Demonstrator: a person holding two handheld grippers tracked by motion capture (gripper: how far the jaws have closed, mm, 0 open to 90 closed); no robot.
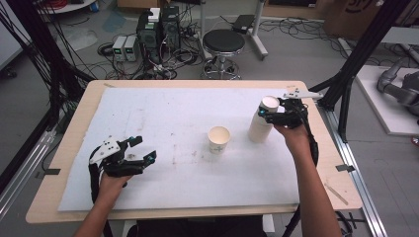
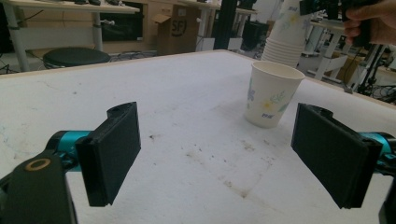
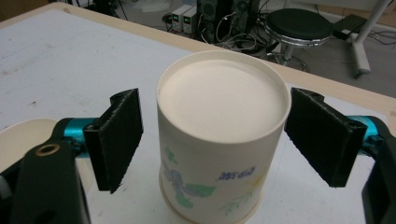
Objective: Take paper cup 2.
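Note:
A stack of upturned white paper cups [image 1: 260,127] with a flower print stands at the right of the white mat [image 1: 168,111]. My right gripper [image 1: 271,112] is open, with one jaw on either side of the top cup [image 3: 222,98] and a gap showing on both sides. A single cup [image 1: 219,139] stands upright mid-mat; it also appears in the left gripper view [image 2: 271,95], with the stack [image 2: 286,37] behind it. My left gripper [image 1: 144,148] rests low near the front left, its jaws wide open and empty [image 2: 217,154], pointing toward that upright cup.
Past the table's far edge are a black stool [image 1: 224,42], computer boxes [image 1: 158,29] and tangled cables on the floor. A black frame post [image 1: 346,91] rises just off the table's right rear corner. Wooden table rim [image 1: 64,148] borders the mat.

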